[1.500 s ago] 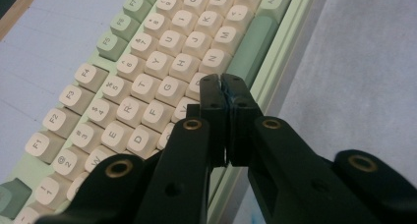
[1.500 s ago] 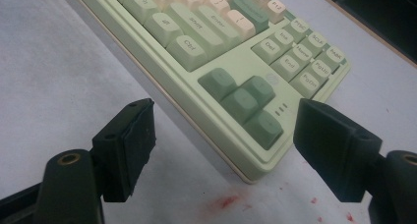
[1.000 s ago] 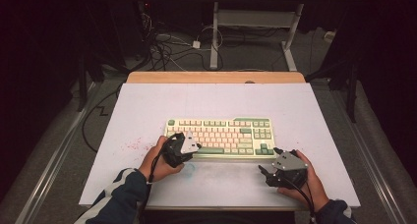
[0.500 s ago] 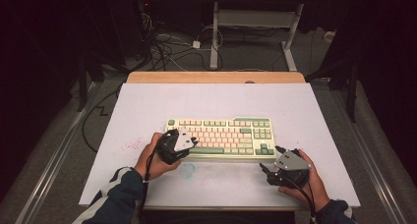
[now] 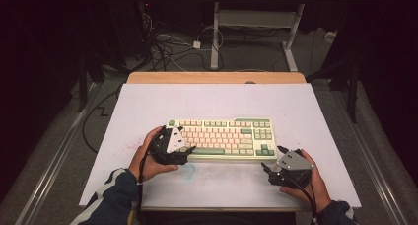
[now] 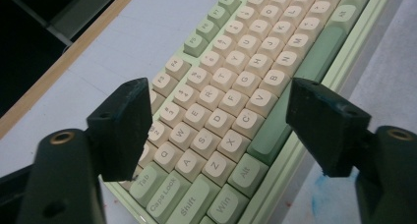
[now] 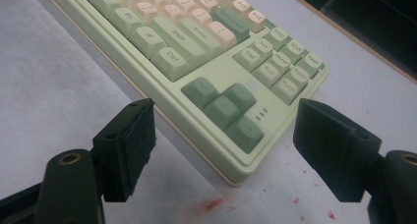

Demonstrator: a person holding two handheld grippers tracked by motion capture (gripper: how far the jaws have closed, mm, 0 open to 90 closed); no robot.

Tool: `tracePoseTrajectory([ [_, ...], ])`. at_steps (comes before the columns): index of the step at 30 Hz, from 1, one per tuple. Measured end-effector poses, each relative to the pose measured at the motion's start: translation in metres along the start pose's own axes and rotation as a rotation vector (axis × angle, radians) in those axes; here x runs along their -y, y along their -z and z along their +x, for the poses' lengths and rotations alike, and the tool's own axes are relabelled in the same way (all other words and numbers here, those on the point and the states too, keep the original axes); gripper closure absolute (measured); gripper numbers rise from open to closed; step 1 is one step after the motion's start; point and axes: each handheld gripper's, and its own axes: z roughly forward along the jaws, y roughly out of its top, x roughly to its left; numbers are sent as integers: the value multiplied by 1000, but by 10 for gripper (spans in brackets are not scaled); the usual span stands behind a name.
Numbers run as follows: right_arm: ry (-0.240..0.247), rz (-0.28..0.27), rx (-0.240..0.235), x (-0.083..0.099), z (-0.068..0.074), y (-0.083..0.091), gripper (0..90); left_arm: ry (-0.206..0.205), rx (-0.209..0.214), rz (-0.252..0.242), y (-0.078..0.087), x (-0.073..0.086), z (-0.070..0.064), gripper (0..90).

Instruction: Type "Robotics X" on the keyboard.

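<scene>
From the high view, a pale green keyboard (image 5: 222,138) with cream keys lies flat on a white counter (image 5: 217,104), a little nearer the person's edge than the far edge and roughly centred between the side edges. The left gripper (image 5: 183,148), held in the person's left hand (image 5: 148,156), sits over the keyboard's left end. The right gripper (image 5: 272,159), held in the right hand (image 5: 308,178), rests near the counter's near edge, just off the keyboard's right near corner and not touching it. In the left gripper view, the left gripper (image 6: 216,106) has its two black jaws spread wide apart, holding nothing, above the letter keys and green spacebar (image 6: 295,81) of the keyboard (image 6: 231,101). In the right gripper view, the right gripper (image 7: 223,133) also has its jaws spread wide and empty, framing the arrow keys (image 7: 223,108) at the corner of the keyboard (image 7: 196,52); small red specks (image 7: 211,204) mark the counter (image 7: 54,101) beside that corner.
</scene>
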Motion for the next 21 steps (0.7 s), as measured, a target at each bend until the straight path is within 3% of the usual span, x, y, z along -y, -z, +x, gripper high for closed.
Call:
tracePoseTrajectory([
  [8, -24, -13, 10, -1, -4, 3, 248, 23, -32, -41, 11, 4, 11, 189],
  [21, -48, -28, 26, -8, -15, 4, 250, 45, -83, -26, 31, 22, 26, 196],
])
